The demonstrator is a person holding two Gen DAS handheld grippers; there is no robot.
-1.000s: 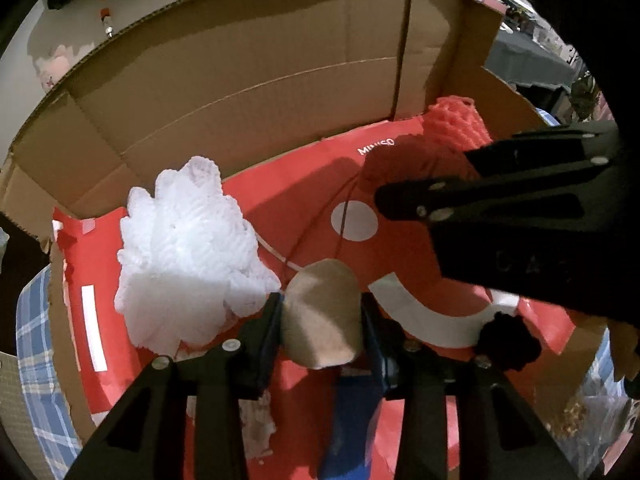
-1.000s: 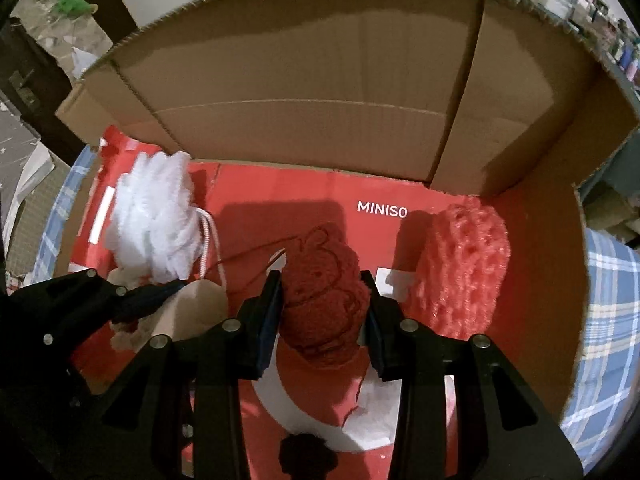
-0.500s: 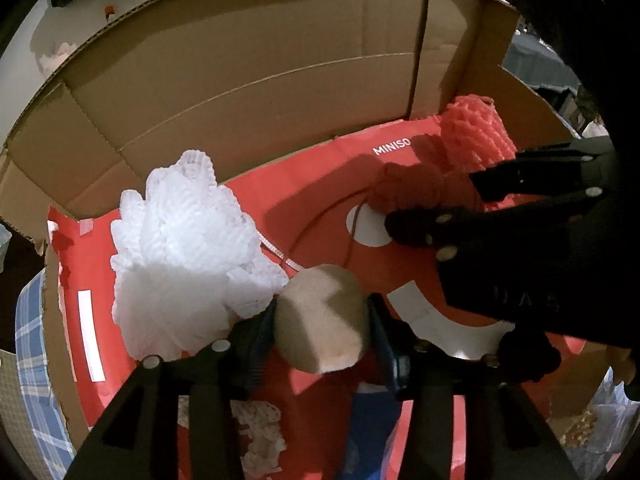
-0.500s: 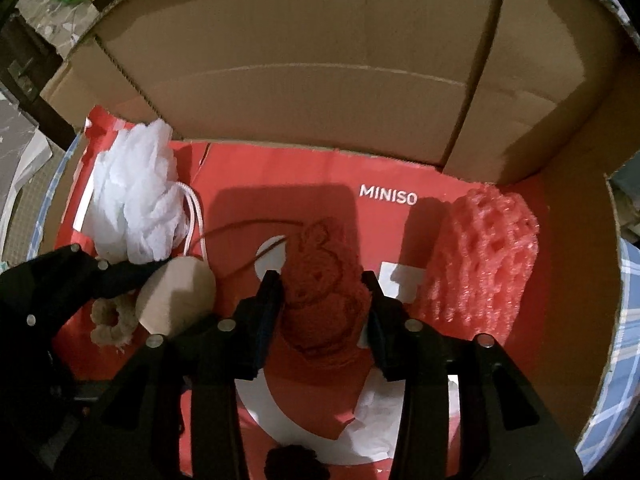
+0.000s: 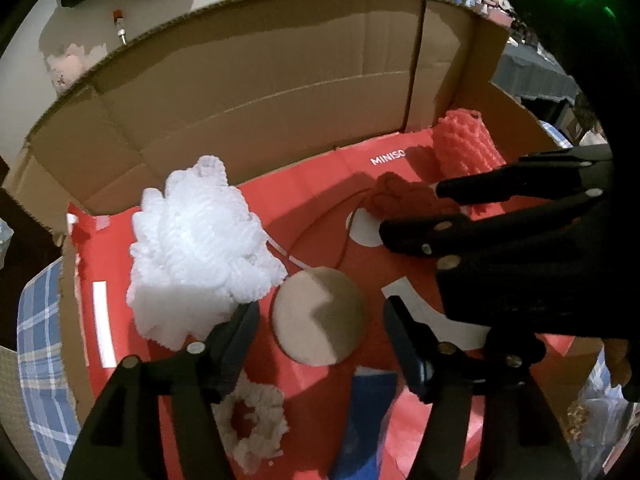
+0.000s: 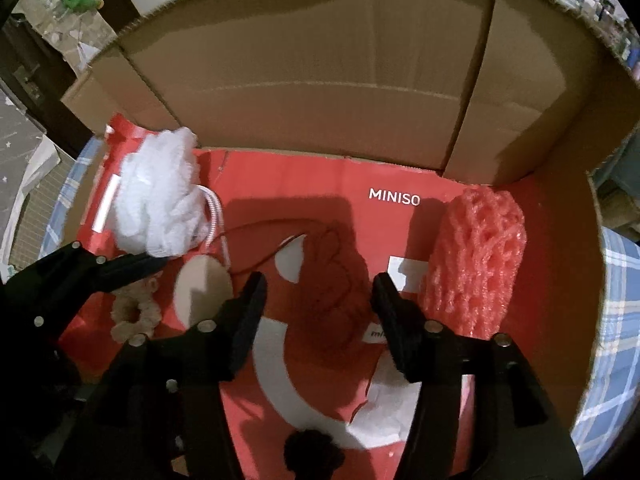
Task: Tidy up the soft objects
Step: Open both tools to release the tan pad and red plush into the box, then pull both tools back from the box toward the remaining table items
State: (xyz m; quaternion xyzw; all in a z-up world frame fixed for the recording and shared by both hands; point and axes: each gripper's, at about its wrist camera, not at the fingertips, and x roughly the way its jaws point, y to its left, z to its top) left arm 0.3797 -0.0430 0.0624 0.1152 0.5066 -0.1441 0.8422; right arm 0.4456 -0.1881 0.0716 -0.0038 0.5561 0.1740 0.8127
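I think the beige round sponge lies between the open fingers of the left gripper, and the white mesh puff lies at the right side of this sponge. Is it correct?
Not quite. In the left wrist view the white mesh puff lies at the left side of the beige round sponge, not the right. The rest holds: the sponge lies between the open fingers of the left gripper, which have just been opening.
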